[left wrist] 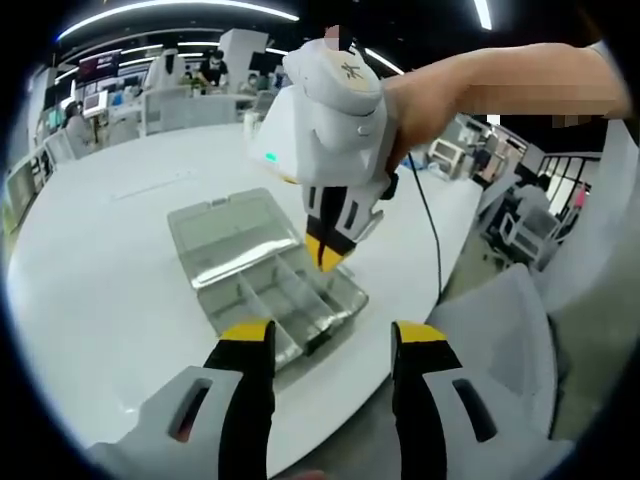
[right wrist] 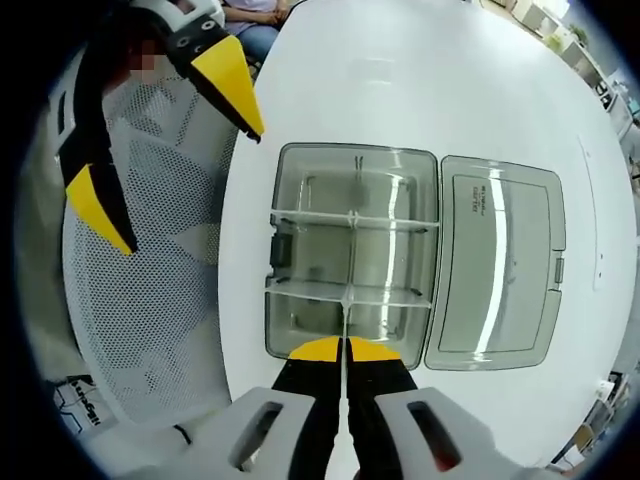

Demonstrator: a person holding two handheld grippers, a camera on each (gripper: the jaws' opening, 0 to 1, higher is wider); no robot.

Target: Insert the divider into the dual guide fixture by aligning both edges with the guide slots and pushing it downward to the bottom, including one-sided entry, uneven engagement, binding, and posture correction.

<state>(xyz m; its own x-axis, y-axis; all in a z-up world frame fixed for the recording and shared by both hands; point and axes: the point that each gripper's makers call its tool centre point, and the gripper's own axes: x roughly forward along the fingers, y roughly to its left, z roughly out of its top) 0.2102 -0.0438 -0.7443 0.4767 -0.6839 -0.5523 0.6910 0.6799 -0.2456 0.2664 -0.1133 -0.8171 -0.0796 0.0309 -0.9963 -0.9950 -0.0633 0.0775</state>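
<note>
The right gripper (right wrist: 345, 352) is pointing down over the near wall of a clear plastic organizer box (right wrist: 350, 250), its yellow-tipped jaws pressed together on the top edge of a thin transparent divider (right wrist: 349, 262). The divider is running lengthwise away from the jaws through the middle of the box, crossing two transverse partitions (right wrist: 352, 216) that are splitting the tray into compartments. The compartments are showing only a small dark piece (right wrist: 281, 250) against the left wall of the middle row; whether the divider is sitting fully down in its slots cannot be told. The hinged lid (right wrist: 497, 265) is lying open flat beside the tray, on the white table (right wrist: 420, 70).

In the left gripper view, the right gripper (left wrist: 325, 255) is hanging tip-down over the same box (left wrist: 265, 275), held by a person's hand (left wrist: 440, 95), with a black cable (left wrist: 430, 220) trailing from it.

The left gripper (left wrist: 330, 345) is being held off the table edge, well apart from the box, its jaws spread wide and gripping nothing. In the right gripper view it (right wrist: 165, 150) is appearing at upper left over a white mesh chair (right wrist: 150, 290), jaws likewise apart.
</note>
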